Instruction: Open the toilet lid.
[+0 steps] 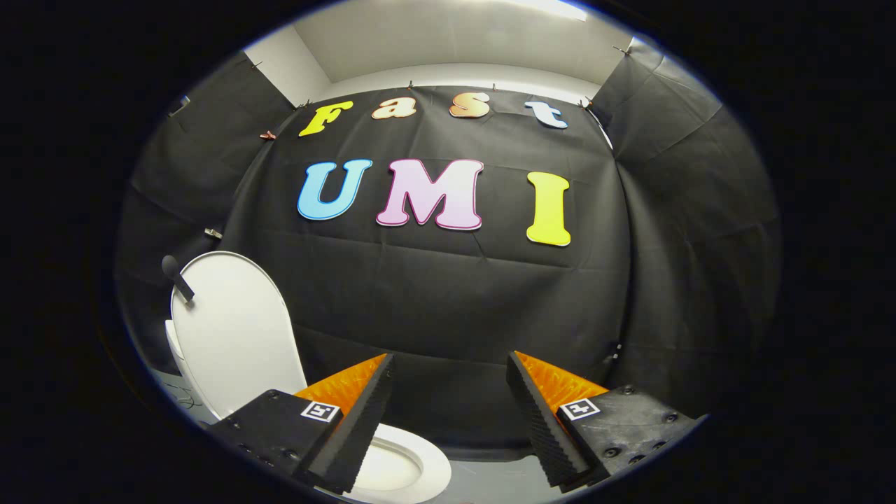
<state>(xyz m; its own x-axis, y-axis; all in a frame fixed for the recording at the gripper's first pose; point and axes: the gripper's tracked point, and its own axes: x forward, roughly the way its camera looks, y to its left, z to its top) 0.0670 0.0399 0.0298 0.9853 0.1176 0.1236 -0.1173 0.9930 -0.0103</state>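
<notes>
The white toilet lid (234, 329) stands raised, nearly upright, to the left of and beyond my fingers. A small dark handle (176, 278) sticks out from its upper left edge. Below it the white seat ring and bowl (409, 465) lie partly hidden behind my left finger. My gripper (448, 367) is open, its fingers spread wide with nothing between them, held above and to the right of the toilet. It touches neither lid nor seat.
Black cloth walls (455, 301) close the booth straight ahead and on both sides. A strip of grey floor (490, 483) shows low between the fingers, right of the bowl.
</notes>
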